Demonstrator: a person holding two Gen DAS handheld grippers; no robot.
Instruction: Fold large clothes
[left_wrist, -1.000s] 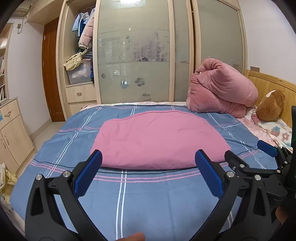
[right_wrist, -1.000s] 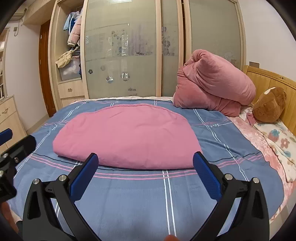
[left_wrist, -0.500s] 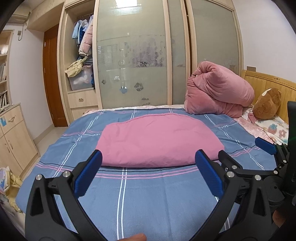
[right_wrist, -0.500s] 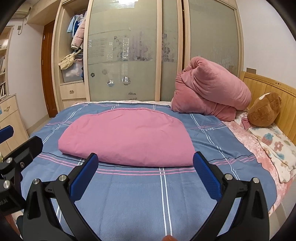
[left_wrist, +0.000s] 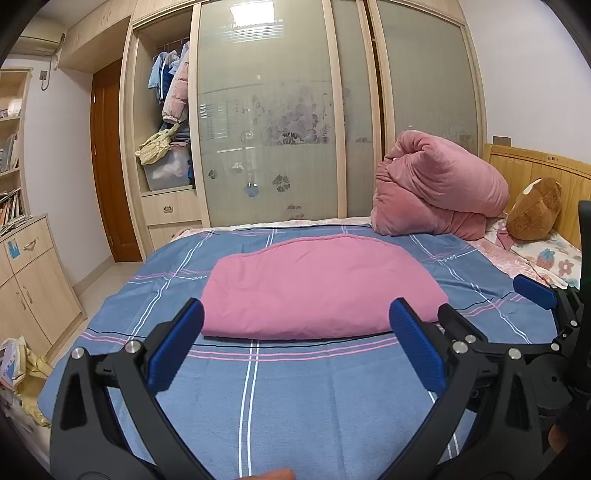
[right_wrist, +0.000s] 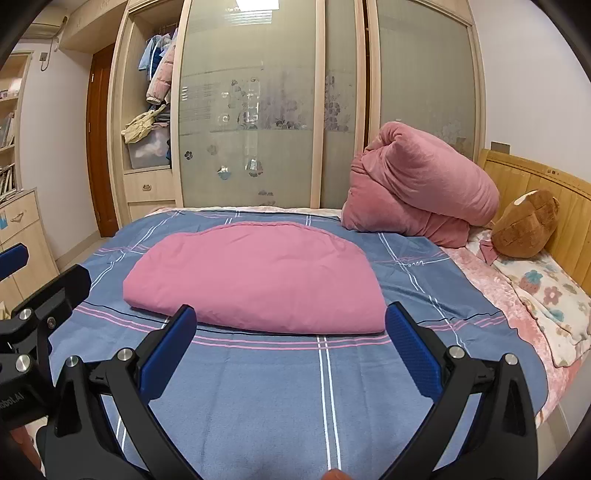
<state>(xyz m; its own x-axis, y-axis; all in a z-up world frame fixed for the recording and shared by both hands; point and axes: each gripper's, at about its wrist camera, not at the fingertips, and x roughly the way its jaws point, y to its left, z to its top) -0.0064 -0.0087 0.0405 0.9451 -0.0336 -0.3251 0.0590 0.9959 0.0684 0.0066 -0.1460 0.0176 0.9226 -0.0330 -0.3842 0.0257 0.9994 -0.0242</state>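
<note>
Slippage is the likeliest trouble: the soft pink folded garment (left_wrist: 317, 288) lies ahead of both claws on the blue striped bedsheet (left_wrist: 295, 398), and a shallow pinch could spill its layers. Left claw (left_wrist: 295, 347) and right claw (right_wrist: 291, 347) gape wide, holding nothing. Bare sheet surrounds the garment; the rolled pink quilt (right_wrist: 417, 188) sits beyond, rightward.

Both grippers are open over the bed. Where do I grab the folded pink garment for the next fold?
Probably the near corners of the folded pink garment: left gripper at its left one, right gripper at its right one. Come in low from the near side; that thick edge lies flat on the blue bedspread.
</note>
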